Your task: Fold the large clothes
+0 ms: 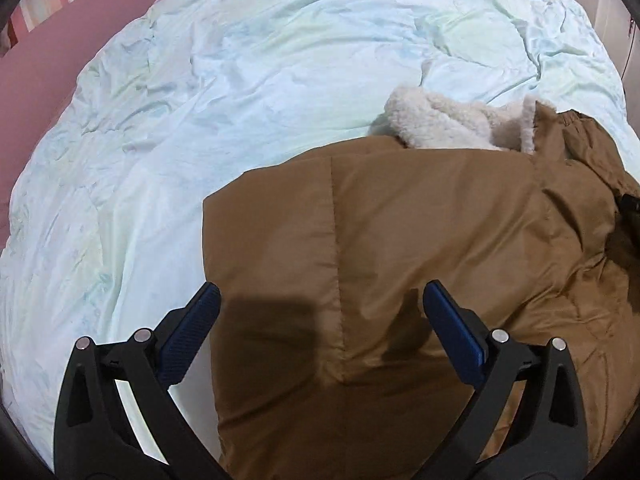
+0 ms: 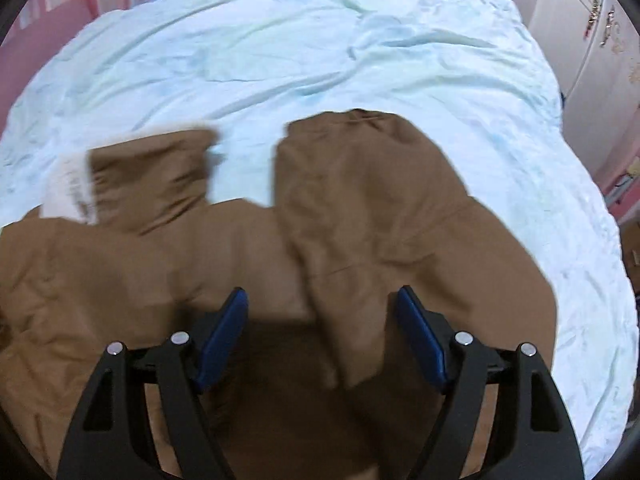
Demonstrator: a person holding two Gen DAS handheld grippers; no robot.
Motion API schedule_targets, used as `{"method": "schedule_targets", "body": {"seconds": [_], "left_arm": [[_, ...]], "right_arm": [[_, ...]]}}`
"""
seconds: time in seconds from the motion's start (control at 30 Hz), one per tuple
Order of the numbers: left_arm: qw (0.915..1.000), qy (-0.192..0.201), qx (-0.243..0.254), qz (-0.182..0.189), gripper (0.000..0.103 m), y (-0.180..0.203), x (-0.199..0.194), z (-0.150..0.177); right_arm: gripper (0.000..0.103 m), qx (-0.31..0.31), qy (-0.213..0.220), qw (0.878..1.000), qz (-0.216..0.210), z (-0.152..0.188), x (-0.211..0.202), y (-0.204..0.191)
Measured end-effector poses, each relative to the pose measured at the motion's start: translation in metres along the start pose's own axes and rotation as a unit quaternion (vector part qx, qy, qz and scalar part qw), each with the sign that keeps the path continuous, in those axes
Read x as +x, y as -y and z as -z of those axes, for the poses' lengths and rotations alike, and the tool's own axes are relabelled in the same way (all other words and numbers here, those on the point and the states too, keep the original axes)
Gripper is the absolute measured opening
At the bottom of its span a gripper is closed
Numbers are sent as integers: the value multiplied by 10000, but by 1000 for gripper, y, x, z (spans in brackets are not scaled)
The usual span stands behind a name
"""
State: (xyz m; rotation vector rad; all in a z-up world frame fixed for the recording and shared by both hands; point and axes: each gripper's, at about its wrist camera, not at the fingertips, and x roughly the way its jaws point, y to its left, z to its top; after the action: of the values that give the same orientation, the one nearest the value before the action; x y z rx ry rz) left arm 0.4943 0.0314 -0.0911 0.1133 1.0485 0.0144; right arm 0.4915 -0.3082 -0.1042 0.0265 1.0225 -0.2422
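A large brown padded coat (image 1: 400,232) lies on a pale blue duvet (image 1: 240,100). Its cream fleece-lined hood (image 1: 452,124) points toward the far side. My left gripper (image 1: 322,292) hovers open over the coat's left edge, blue pads wide apart, nothing between them. In the right wrist view the coat (image 2: 360,220) spreads under my right gripper (image 2: 322,294), which is open above a folded-over sleeve (image 2: 352,184). The hood's fleece (image 2: 68,188) shows at the left, blurred. Whether either gripper touches the fabric is unclear.
The duvet (image 2: 280,52) covers a bed edged by a pink wall or headboard (image 1: 48,80) with striped fabric behind. A white cabinet (image 2: 596,40) stands at the far right. A black object (image 1: 630,204) peeks out at the coat's right edge.
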Motion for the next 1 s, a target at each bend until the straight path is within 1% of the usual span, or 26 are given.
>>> {"method": "schedule_targets", "body": {"seconds": [0.07, 0.17, 0.27, 0.37, 0.4, 0.43, 0.47, 0.5, 0.53, 0.57, 0.6, 0.67, 0.7, 0.73, 0.77, 0.8, 0.87, 0.9, 0.97, 1.0], "left_arm": [[10000, -31, 32, -12, 100, 1, 3, 1], [9999, -59, 83, -58, 100, 3, 10, 2], [9998, -98, 145, -85, 100, 5, 14, 4], [9997, -94, 190, -138, 100, 3, 11, 6], [9997, -99, 177, -146, 100, 1, 9, 7], [9997, -110, 156, -138, 100, -1, 7, 9], [9998, -117, 113, -111, 100, -6, 3, 12], [9999, -120, 88, -74, 100, -11, -2, 16], [9999, -129, 86, -19, 100, -14, -7, 19], [9999, -130, 90, 17, 100, -18, -9, 23], [9998, -135, 103, 79, 100, -24, -16, 31], [9996, -148, 178, 172, 100, -24, -26, 41], [9995, -124, 226, 184, 100, -25, -32, 45], [9994, -91, 268, 189, 100, -25, -37, 50], [9993, -50, 308, 202, 100, -25, -46, 56], [9992, -29, 323, 218, 100, -24, -51, 59], [9991, 6, 321, 273, 100, -25, -63, 68], [9991, 14, 316, 287, 100, -25, -68, 72], [9991, 16, 301, 303, 100, -25, -78, 80], [9991, 21, 299, 296, 100, -27, -83, 84]], "right_arm": [[77, 94, -38, 9998, 160, -9, 12, 9], [77, 199, -54, 9993, 304, -13, 24, 23], [77, 273, -170, 9989, 350, -16, 37, 28], [76, 117, -245, 9985, 477, -21, 49, 29], [68, 78, -322, 9982, 497, -20, 51, 28], [59, 23, -469, 9975, 525, -20, 60, 30], [44, 13, -574, 9969, 538, -20, 64, 33], [28, 188, -642, 9969, 417, -19, 65, 40], [22, 323, -611, 9970, 346, -17, 61, 45], [18, 500, -486, 9972, 266, -13, 52, 53], [16, 557, -378, 9976, 177, -6, 43, 57], [14, 444, -185, 9988, 85, 10, 28, 59], [13, 353, -68, 9994, 11, 23, 15, 60], [13, 381, 34, 9991, -203, 38, 1, 64], [13, 434, 93, 9980, -442, 45, -7, 68], [13, 508, 197, 9938, -967, 62, -25, 72], [13, 452, 302, 9877, -1465, 80, -46, 70], [13, 269, 295, 9852, -1668, 94, -59, 61], [13, -119, 262, 9841, -1752, 111, -75, 42], [12, -354, 270, 9809, -1893, 122, -86, 27]]}}
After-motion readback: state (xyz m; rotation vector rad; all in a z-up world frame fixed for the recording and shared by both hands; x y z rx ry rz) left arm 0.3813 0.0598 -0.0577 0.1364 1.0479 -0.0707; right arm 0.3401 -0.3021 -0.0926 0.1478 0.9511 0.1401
